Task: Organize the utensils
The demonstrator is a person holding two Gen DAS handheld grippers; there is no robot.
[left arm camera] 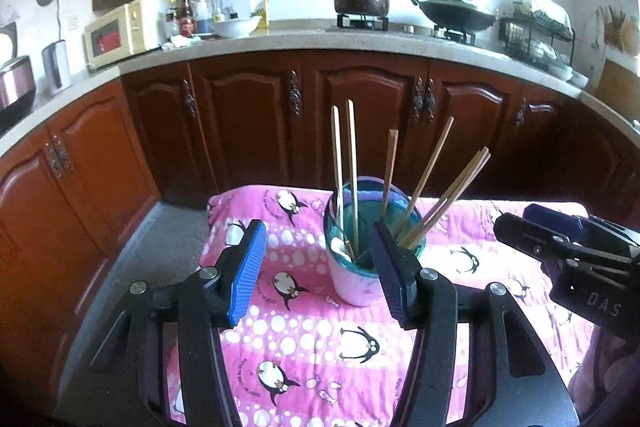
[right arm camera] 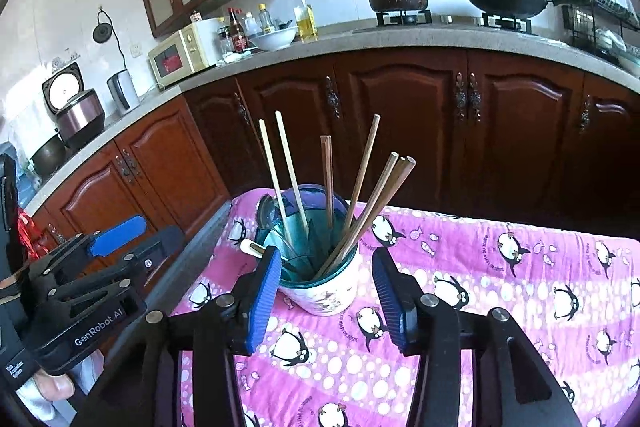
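Left wrist view: our left gripper (left arm camera: 318,267) hangs spread, empty, before the utensil cup (left arm camera: 360,255) near the far edge of the penguin cloth (left arm camera: 320,347) — chopsticks (left arm camera: 352,163) already stand inside.

Right wrist view: our right gripper (right arm camera: 326,301) — released too; a spoon (right arm camera: 266,213) sits in; nothing loose remains visible.

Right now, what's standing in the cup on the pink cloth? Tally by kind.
Pale wooden chopsticks: 2
Brown wooden chopsticks: 6 (the bundle overlaps, so this is approximate)
Dark metal spoon: 1
White utensil, likely a spoon: 1
Total: 10, all in the teal-rimmed white cup.
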